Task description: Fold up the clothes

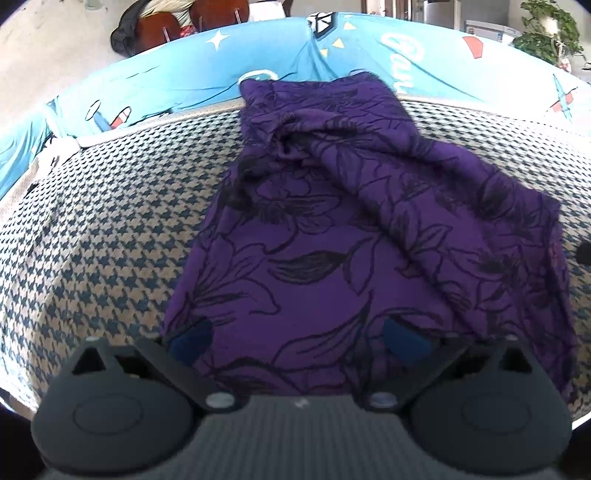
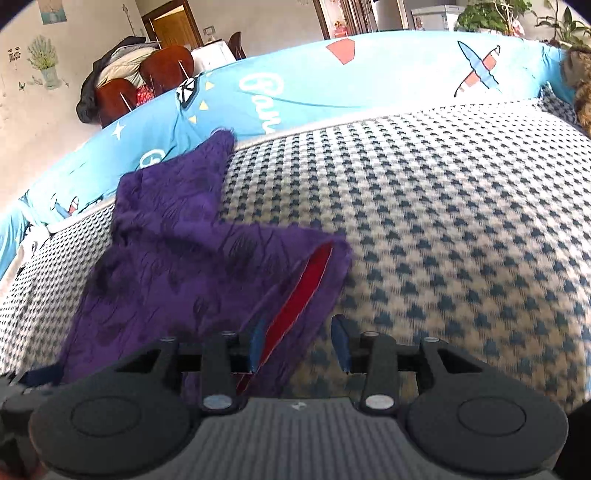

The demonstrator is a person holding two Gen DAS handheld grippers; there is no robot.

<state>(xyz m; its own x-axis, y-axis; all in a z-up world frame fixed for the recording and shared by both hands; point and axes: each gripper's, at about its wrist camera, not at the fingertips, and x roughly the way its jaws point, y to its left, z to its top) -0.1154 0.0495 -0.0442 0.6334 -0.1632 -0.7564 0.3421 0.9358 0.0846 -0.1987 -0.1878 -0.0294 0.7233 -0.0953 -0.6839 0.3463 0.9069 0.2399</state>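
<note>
left gripper (image 1: 297,338): jaws wide apart | right gripper (image 2: 299,341): jaws parted

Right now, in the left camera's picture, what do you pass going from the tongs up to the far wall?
Left tongs → purple flowery cloth → checked cover at the cloth's far edge → blue cartoon sheet → brown chairs by the wall.
</note>
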